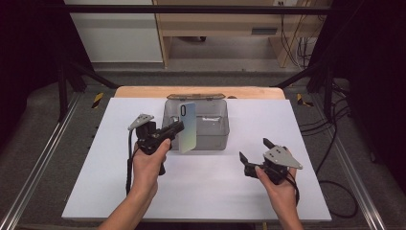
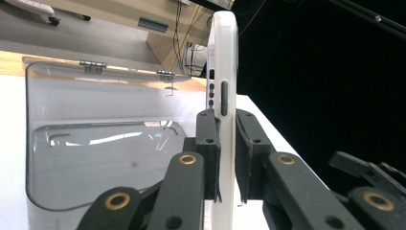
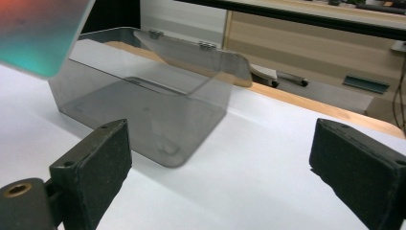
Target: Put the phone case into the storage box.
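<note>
- Iridescent phone case (image 1: 187, 126): we see it clamped upright in the left gripper (image 1: 178, 128) jaws, above the clear box (image 1: 210, 129) on the bench (image 1: 201, 187).
- Right gripper (image 1: 252, 151): its jaws gape wide, holding nothing.

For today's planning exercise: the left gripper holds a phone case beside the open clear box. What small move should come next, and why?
Probably carry the phone case slightly right and over the clear box. The left gripper clamps it upright at the box's near left corner, the lid is open, and the box looks empty.

A lab: black frame rails (image 1: 191, 8), loose cables (image 1: 335, 120), wooden benches (image 1: 230, 24) behind the white table (image 1: 201, 191).
</note>
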Tool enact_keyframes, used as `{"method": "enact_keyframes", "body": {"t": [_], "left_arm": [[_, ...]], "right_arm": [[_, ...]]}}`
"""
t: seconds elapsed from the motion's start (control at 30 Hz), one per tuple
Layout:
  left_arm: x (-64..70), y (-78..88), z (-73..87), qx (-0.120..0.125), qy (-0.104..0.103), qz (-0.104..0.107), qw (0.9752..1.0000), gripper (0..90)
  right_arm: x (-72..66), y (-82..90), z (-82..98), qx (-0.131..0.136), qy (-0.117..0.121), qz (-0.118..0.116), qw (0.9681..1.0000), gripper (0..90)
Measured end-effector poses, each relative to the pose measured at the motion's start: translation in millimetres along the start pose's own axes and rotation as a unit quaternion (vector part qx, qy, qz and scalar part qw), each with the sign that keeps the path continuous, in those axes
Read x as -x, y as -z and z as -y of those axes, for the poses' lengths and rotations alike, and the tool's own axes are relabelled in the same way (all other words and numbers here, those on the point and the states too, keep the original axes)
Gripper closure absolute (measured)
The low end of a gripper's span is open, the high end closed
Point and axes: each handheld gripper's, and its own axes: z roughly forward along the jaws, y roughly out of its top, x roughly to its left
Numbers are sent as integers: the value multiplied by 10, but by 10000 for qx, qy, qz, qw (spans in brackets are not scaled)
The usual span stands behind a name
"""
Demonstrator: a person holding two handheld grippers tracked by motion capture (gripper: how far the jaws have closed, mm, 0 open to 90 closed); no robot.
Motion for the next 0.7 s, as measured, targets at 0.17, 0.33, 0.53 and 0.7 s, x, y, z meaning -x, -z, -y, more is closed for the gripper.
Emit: {"method": "enact_keyframes", "body": {"t": [0.17, 0.33, 0.53, 0.7], "left_arm": [[-15, -23, -109, -53, -6, -57, 10000, 811], [-9, -52, -181, -112, -16, -152, 9998, 811], [-2, -58, -277, -170, -38, -337, 9993, 811], [8, -83, -342, -221, 42, -386, 9990, 811]], "right_arm": [[106, 234, 92, -30, 80, 129, 9999, 64], [185, 336, 280, 237, -40, 392, 9989, 56], [255, 392, 333, 355, -130, 521, 9979, 49], [285, 425, 337, 441, -133, 609, 9971, 49]]}}
